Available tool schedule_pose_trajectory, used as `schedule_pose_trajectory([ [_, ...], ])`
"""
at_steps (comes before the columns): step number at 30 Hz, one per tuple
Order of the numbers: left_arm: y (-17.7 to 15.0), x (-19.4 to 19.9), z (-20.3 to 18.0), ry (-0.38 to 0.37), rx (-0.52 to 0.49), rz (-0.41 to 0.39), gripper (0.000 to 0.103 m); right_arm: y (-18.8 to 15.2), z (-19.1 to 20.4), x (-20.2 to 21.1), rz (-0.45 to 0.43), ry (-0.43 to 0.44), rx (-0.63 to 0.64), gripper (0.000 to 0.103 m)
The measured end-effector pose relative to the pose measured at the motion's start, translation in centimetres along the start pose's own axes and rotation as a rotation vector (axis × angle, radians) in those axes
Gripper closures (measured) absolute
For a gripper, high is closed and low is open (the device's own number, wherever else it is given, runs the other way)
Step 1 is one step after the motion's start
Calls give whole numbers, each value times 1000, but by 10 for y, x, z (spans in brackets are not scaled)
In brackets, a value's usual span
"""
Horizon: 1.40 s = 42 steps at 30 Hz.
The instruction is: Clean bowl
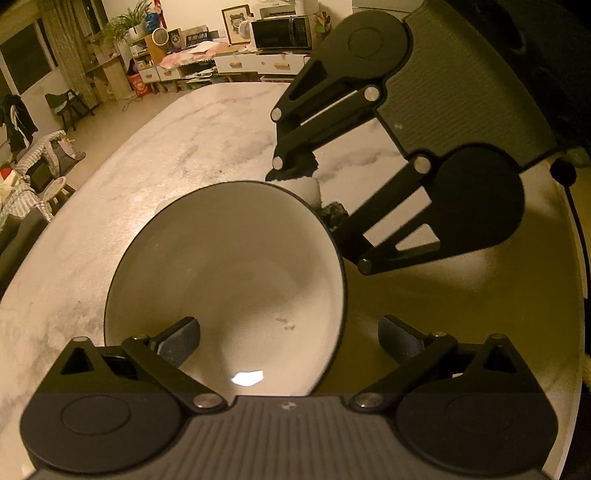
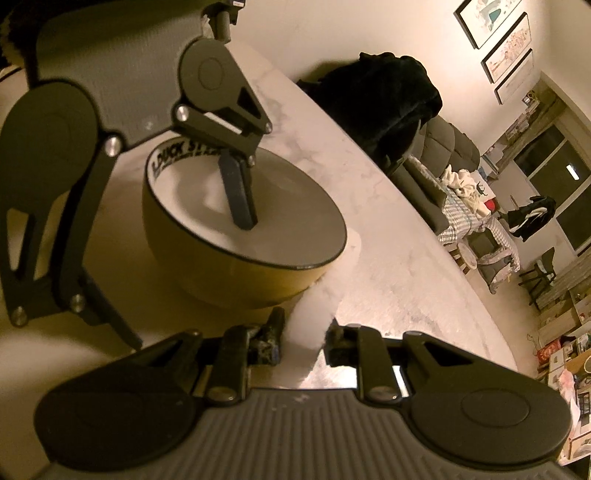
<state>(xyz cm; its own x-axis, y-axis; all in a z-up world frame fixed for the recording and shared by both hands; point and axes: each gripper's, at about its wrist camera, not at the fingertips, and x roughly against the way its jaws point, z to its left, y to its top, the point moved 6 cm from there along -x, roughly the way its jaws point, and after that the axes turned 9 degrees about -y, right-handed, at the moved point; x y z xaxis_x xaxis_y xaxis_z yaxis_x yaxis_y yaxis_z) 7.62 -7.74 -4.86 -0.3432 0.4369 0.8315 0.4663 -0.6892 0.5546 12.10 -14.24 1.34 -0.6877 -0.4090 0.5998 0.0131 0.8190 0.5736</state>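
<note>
Where the marble-veined desk (image 1: 155,158) curves, our round bowl (image 1: 229,273), glossy white inside and yellow outside, sits. Our left tongs (image 1: 288,338) straddle its rim, spread apart; our right tongs (image 2: 304,338) pinch a soft white cloth (image 2: 312,314) beside it.

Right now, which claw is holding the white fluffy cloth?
The right claw is pinching the white cloth beside the bowl. The left claw holds no cloth; one finger sits inside the bowl, one outside its wall.

A lived-in home — marble dining table (image 1: 166,155), microwave (image 1: 282,32) on white drawers at top centre, sofa (image 2: 443,147), framed pictures (image 2: 495,33) upper right, potted plant (image 1: 125,22).
</note>
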Motion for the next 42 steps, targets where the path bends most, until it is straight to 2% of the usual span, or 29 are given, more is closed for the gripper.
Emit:
schedule_pose_trajectory([
  [7, 4, -5, -1, 36, -7, -4, 1, 4, 13, 18, -25, 8, 38, 81],
  [15, 4, -7, -10, 3, -55, -2, 5, 1, 34, 48, -37, 19, 34, 80],
  [19, 4, -8, -18, -43, -65, 7, 5, -3, 41, 58, -34, 21, 15, 81],
  [23, 5, -10, -36, -126, -120, 7, 6, -9, 35, 60, -18, -10, -20, 81],
  [25, 8, -13, -43, -137, -150, 9, 5, -13, 29, 62, -15, -22, -38, 81],
  [30, 8, -17, -43, -136, -146, 27, 3, -20, 20, 67, -21, -32, -58, 81],
  [42, -1, -13, -47, -138, -134, 4, 0, -18, 16, 50, -37, 1, -20, 81],
])
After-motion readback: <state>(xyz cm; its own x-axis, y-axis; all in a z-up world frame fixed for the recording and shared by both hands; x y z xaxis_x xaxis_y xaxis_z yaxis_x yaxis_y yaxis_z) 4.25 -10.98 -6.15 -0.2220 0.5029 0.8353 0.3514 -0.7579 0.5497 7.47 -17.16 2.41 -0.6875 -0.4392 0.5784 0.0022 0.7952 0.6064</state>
